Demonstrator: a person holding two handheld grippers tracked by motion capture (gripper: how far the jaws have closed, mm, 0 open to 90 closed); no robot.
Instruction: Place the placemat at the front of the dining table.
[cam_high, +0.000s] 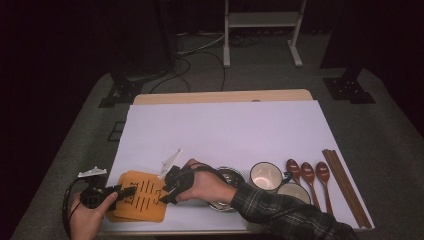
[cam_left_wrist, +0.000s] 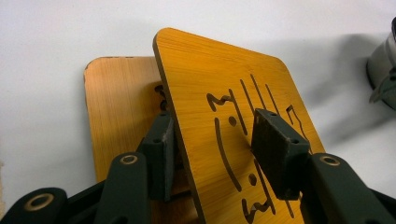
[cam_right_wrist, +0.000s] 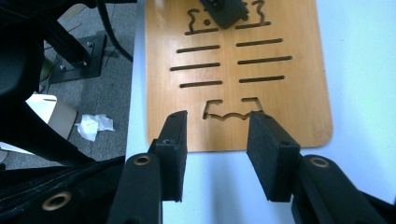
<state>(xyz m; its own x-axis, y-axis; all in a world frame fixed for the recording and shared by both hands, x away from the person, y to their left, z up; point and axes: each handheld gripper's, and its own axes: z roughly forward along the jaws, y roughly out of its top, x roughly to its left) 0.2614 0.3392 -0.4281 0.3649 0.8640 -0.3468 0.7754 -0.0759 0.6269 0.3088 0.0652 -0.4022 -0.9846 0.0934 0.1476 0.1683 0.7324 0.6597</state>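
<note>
At the near left corner of the white-covered table (cam_high: 220, 125), the left hand-held gripper (cam_high: 127, 191) clamps the edge of the top bamboo mat (cam_left_wrist: 243, 116), tilting it up off a second mat (cam_left_wrist: 116, 112) lying flat beneath, apparently to separate the stacked pair. The right hand-held gripper (cam_right_wrist: 217, 135) stands released, its jaws apart and empty just off the mat's opposite edge, likely having let go. A steel bowl (cam_high: 227, 176), mugs (cam_high: 266, 176), wooden spoons (cam_high: 307, 172) and chopsticks (cam_high: 345, 187) wait to the right.
</note>
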